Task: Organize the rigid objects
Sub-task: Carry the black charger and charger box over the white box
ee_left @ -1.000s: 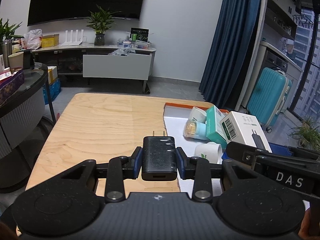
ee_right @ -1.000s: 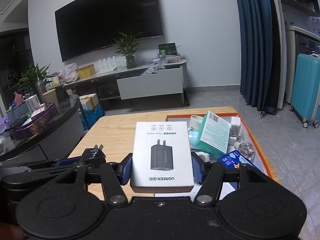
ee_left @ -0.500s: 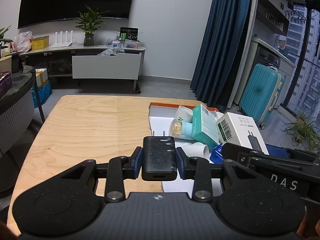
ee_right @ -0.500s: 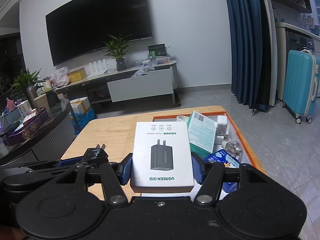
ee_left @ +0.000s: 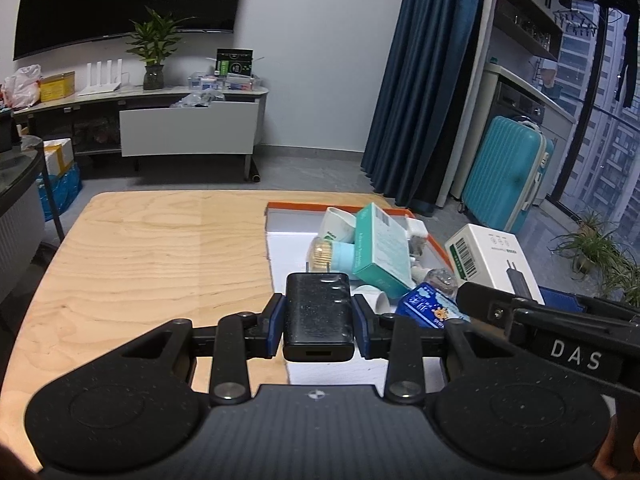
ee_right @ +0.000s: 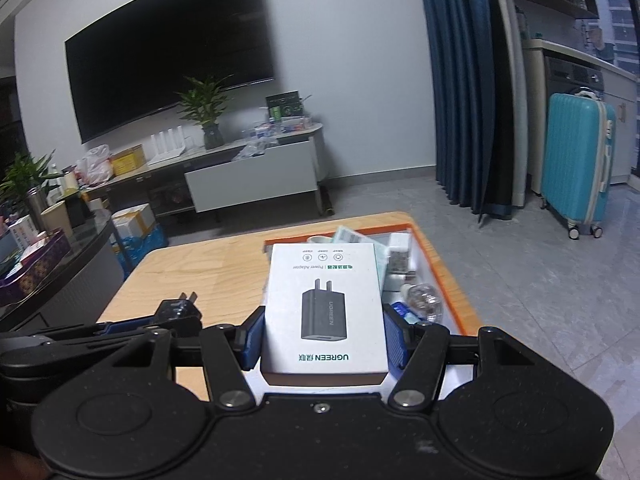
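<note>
1. Reading the labels first, I see "UGREEN" and "Power Adapter" on the white box, and "DAS" on my right gripper's side in the left view.
2. My right gripper is clamped on the box from both sides, holding it flat above the tray.
3. My left gripper is closed tight on the black charger, prongs pointing forward, over the tray's near left edge.
4. In the tray lie a teal carton, a blue packet and a toothpick jar.
5. The tray sits on the table, right side.
</note>
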The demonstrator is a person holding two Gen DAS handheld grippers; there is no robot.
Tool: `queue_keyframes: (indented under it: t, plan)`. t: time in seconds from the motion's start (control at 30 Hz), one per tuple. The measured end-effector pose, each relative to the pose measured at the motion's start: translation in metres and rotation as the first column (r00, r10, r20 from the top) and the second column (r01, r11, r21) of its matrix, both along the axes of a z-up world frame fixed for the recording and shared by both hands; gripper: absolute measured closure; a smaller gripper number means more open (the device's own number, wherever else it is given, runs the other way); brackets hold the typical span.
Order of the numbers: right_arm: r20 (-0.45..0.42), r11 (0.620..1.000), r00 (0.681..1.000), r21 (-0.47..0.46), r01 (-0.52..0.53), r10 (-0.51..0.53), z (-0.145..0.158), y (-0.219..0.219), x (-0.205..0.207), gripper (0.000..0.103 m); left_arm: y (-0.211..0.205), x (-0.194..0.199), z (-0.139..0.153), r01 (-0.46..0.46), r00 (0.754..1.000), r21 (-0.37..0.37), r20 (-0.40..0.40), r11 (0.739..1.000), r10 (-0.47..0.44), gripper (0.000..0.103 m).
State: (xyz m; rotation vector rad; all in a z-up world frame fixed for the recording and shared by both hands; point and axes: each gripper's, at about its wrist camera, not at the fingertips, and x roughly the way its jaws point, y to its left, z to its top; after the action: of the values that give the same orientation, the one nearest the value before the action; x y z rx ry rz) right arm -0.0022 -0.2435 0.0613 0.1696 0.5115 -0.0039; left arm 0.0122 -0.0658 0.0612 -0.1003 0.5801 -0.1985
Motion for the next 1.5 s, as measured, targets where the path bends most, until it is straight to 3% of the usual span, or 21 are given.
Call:
queue_keyframes:
  t: [0.7,1.5]
  plan:
    - [-0.009,0.995,0.995,-0.016,0.095,-0.095,-0.005,-0.042,0.009,0.032,-0.036,0.021,-0.006,0.084,0.996,-0.002,-0.022,0.996,-0.084,0.067]
    - [-0.017,0.997,0.997,-0.028,0.071,-0.071,-0.006,-0.047,0.03,0.032,-0.051,0.037,-0.012,0.115,0.992,-0.008,-0.06,0.993,-0.115,0.067]
